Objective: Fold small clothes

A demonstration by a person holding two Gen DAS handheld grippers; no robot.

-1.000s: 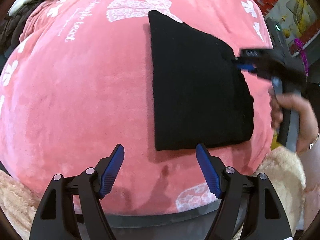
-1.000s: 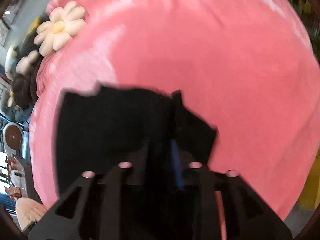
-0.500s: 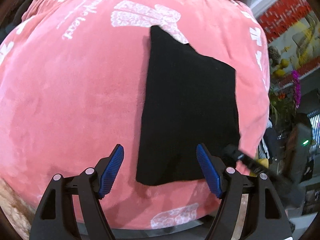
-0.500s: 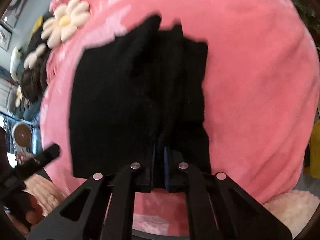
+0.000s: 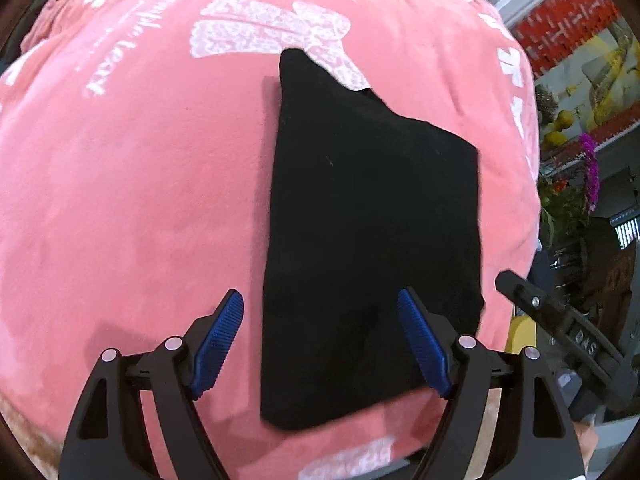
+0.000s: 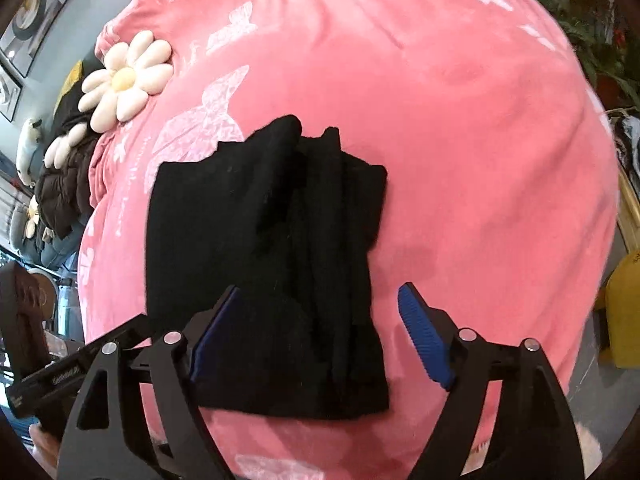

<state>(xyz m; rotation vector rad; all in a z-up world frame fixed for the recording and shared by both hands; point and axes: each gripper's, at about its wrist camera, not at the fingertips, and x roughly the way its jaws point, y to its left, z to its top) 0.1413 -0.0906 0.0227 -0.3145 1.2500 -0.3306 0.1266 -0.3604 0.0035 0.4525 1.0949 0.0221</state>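
The black garment (image 5: 372, 240) lies folded flat on the pink blanket (image 5: 140, 200), a dark oblong with its far end cut at a slant, lying partly over a white butterfly print (image 5: 268, 28) on the plush. From the right wrist view the same black garment (image 6: 264, 248) shows long lengthwise folds down its right half, and its near edge lies straight across the pink blanket (image 6: 480, 160).

The left tool (image 5: 320, 344) hovers over the near end of the cloth with its blue pads (image 5: 218, 344) spread wide; the jaws have just been opening a little further, and nothing is pinched between them, the cloth simply lying below. The right tool (image 6: 320, 336) has just let go: its jaws have sprung apart within the last half second and now stand released above the garment's near right edge, one pad over the black cloth and the other over bare pink plush. Each tool shows at the edge of the other's view, held low beside the blanket.

A cream daisy-shaped cushion (image 6: 124, 76) rests at the far left edge of the blanket, with a dark padded jacket (image 6: 60, 196) heaped just beyond it.
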